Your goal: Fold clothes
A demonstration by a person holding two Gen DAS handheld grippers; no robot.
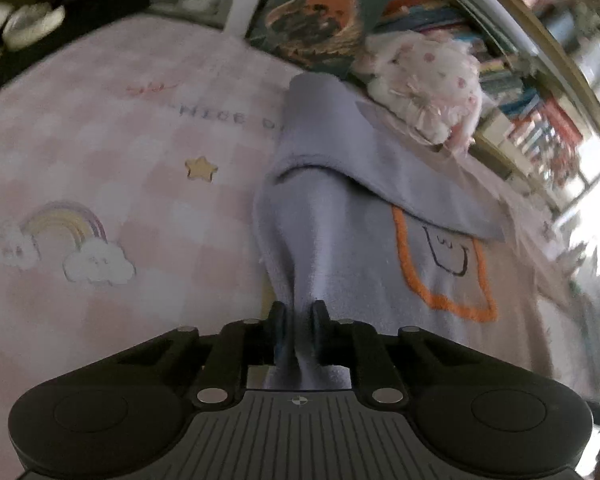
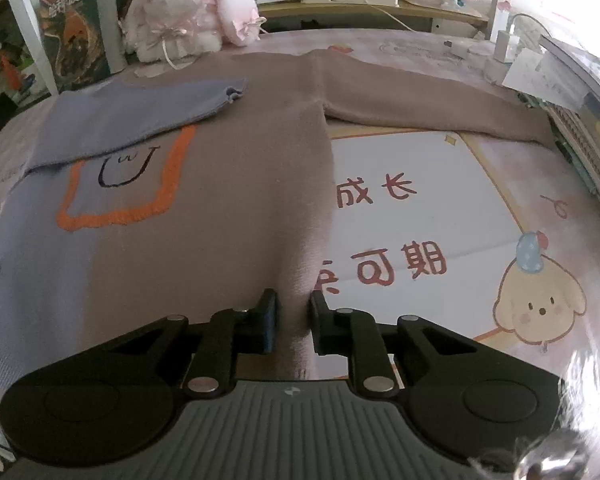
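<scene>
A two-tone sweater (image 2: 228, 184), lavender on one half and dusty pink on the other, lies spread on a printed mat, with an orange outlined patch (image 2: 120, 184) on its chest. Its lavender sleeve (image 2: 140, 120) is folded across the body; the pink sleeve (image 2: 420, 104) stretches out to the right. My left gripper (image 1: 299, 316) is shut on the lavender hem (image 1: 324, 248), which rises in a ridge between the fingers. My right gripper (image 2: 293, 312) is shut on the pink hem edge (image 2: 300, 264).
A pink plush toy (image 2: 188, 12) sits at the mat's far edge by the sweater's shoulder. Bookshelves (image 1: 540, 112) and a large picture book (image 2: 76, 36) stand behind. A white card and charger (image 2: 512, 44) lie at the far right. Pink mat (image 1: 100, 160) spreads left of the sweater.
</scene>
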